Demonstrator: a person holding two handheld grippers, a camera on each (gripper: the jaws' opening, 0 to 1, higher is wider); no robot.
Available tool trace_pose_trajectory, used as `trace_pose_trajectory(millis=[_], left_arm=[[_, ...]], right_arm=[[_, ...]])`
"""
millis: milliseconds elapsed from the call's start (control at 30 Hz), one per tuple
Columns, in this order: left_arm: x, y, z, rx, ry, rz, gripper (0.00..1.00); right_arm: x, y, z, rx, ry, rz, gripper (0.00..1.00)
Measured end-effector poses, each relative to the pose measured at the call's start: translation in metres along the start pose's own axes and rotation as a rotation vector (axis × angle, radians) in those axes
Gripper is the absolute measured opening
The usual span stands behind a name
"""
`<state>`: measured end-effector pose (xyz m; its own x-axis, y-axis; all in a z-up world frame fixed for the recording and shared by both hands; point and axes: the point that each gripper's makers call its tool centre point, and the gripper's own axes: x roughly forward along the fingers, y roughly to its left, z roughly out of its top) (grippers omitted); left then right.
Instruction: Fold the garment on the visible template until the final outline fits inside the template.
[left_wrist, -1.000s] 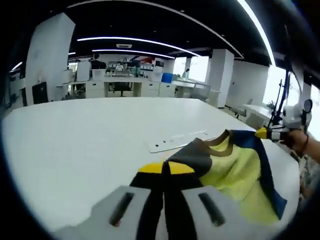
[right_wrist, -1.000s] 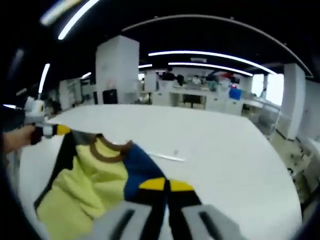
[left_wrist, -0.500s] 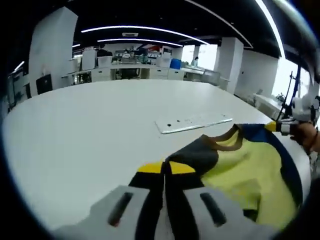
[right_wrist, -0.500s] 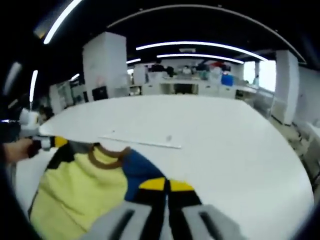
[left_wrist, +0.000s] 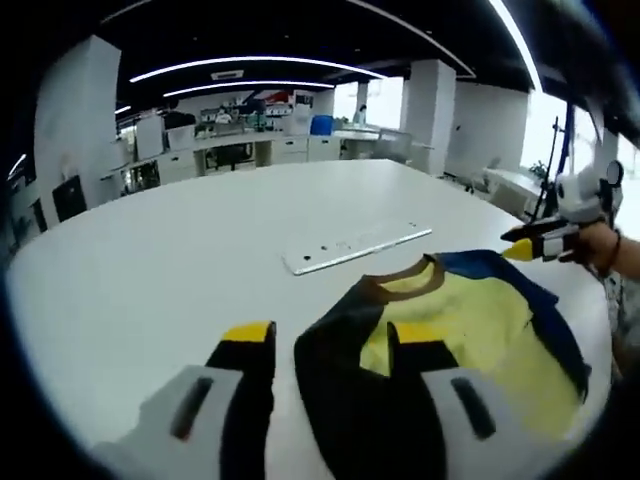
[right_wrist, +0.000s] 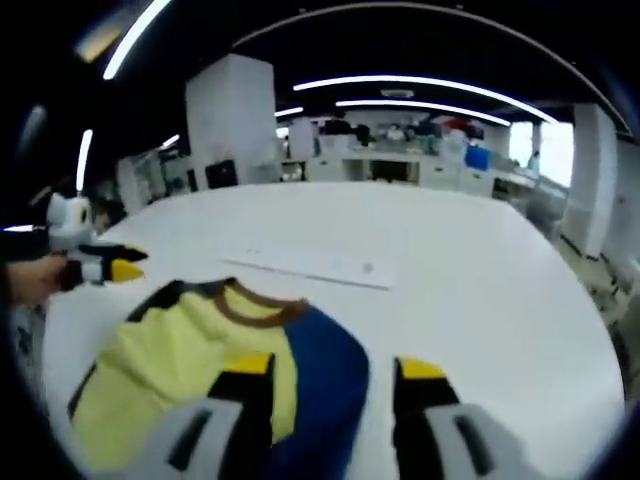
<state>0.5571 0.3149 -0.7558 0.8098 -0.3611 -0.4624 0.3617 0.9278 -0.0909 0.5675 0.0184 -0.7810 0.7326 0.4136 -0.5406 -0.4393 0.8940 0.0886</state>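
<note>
Soft knit garment (left_wrist: 455, 325) lies spread flat on the smooth white table (left_wrist: 150, 260), pale yellow through the body, a brown ribbed collar at the neck, one shoulder black and the other deep blue. Beyond the collar sits a thin, flat white strip (left_wrist: 357, 246) with small holes, just apart from the fabric. Left gripper (left_wrist: 335, 345) hangs with jaws parted and nothing between them; the black shoulder lies right under the gap, yellow tips either side. In the right gripper view the right gripper (right_wrist: 330, 368) is spread wide too, empty, with the blue shoulder of the garment (right_wrist: 190, 345) beneath it and the strip (right_wrist: 315, 265) further off. A hand (left_wrist: 605, 250) holds the other tool beside the blue sleeve.
</note>
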Motion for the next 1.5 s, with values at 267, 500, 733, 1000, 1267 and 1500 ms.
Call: trace_pose_trajectory(millis=[267,500,733,1000,1267,1500], left_arm=[[-0.045,-0.046,0.026,0.113,0.000,-0.068,0.65],[-0.093,-0.090,0.042,0.151,-0.046,-0.124,0.65],[-0.133,-0.119,0.041,0.109,-0.071,-0.133,0.70],[-0.167,-0.186,0.052,0.082,-0.117,-0.212,0.73],[-0.188,-0.264,0.081,0.113,-0.185,-0.321,0.73],[-0.179,-0.277,0.077,0.079,-0.160,-0.316,0.71]], right_arm=[[-0.028,0.022,0.007,0.000,0.003,0.076,0.65],[-0.064,0.055,0.001,-0.022,0.007,0.137,0.70],[-0.095,0.075,-0.014,-0.018,0.021,0.165,0.74],[-0.117,0.087,-0.042,0.003,0.048,0.180,0.76],[-0.131,0.094,-0.054,0.010,0.052,0.196,0.77],[-0.140,0.098,-0.066,0.036,0.065,0.198,0.77]])
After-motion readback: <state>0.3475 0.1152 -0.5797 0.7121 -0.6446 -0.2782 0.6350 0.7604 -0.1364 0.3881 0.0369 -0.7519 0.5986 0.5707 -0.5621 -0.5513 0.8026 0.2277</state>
